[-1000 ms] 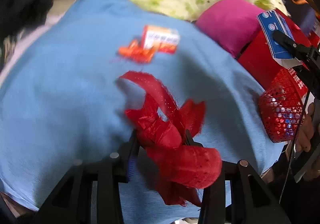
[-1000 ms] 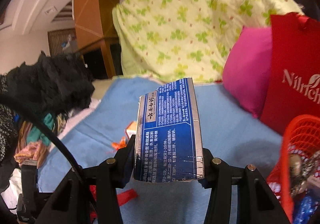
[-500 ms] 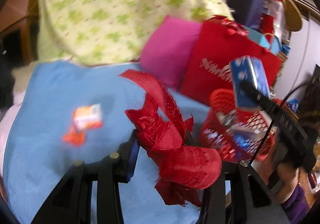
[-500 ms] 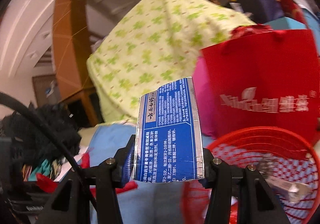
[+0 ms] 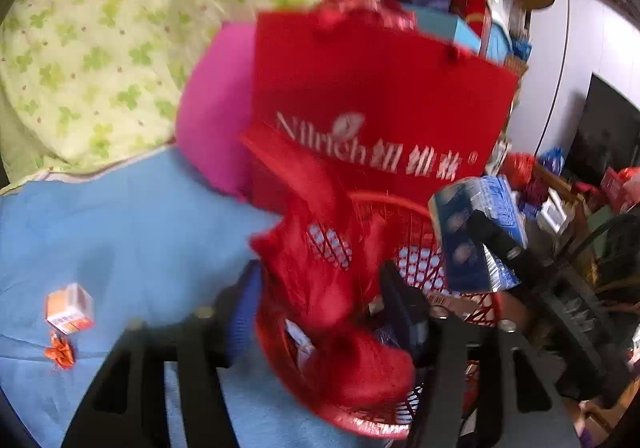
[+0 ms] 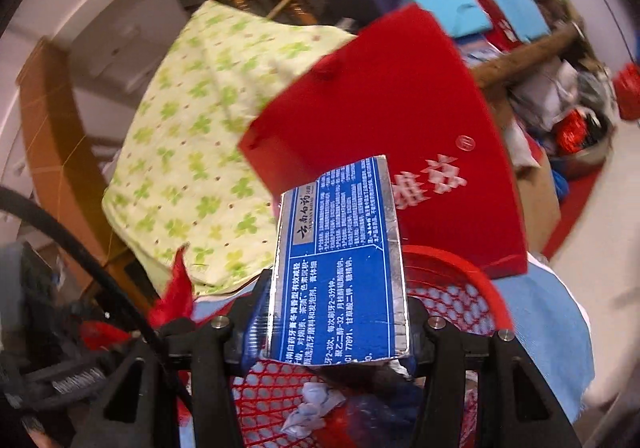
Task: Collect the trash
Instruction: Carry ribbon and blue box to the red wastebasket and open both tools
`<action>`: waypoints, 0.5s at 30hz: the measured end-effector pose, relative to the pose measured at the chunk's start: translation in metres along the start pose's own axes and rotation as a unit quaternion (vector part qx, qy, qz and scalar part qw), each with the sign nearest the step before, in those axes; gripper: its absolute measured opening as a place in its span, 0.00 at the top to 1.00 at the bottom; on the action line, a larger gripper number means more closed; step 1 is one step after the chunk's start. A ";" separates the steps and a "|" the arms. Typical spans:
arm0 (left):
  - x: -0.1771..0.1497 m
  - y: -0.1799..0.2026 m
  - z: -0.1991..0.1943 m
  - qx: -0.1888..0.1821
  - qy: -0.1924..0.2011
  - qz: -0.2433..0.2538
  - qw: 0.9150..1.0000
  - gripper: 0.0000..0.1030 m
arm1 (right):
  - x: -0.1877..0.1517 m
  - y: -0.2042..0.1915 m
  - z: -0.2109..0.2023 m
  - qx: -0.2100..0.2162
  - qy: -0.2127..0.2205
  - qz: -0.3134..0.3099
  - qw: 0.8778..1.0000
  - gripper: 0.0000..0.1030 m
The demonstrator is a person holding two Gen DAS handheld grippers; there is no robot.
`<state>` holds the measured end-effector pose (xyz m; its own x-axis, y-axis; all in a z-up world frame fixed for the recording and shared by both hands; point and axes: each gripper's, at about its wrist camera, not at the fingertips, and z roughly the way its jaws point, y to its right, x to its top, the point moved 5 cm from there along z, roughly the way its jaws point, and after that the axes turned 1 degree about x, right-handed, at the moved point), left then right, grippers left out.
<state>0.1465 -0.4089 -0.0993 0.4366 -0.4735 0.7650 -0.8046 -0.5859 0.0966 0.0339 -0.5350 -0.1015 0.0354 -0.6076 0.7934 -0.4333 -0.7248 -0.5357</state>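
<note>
While just opening, both claws above red basket.

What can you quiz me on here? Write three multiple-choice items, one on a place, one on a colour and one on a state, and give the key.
1. Where is the blue box?
A. above the red basket
B. in a drawer
C. under a chair

2. What colour is the pillow beside the red bag?
A. green
B. pink
C. black

3. What state is the red basket in?
A. empty
B. tipped over
C. already holding trash

Key:
1. A, the basket's mesh shows right under the box.
2. B, the pillow is plain pink against the bag's left edge.
3. C, crumpled paper lies inside it.
</note>
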 end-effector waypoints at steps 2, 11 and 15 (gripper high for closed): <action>-0.008 0.002 0.009 0.001 -0.019 -0.002 1.000 0.38 | 0.002 0.010 0.000 -0.006 -0.002 0.024 1.000 0.30; -0.031 -0.024 -0.029 0.080 -0.010 0.014 0.997 0.35 | 0.000 -0.001 -0.006 0.015 0.010 0.006 1.000 0.30; -0.037 -0.051 -0.066 0.172 0.019 0.036 0.984 0.27 | -0.002 -0.021 -0.007 0.027 0.018 -0.015 0.999 0.30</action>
<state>0.1446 -0.3179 -0.0901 0.3627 -0.5014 0.7855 -0.6463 -0.7426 -0.1756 0.0368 -0.5161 -0.0894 0.0139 -0.5741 0.8187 -0.3841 -0.7590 -0.5257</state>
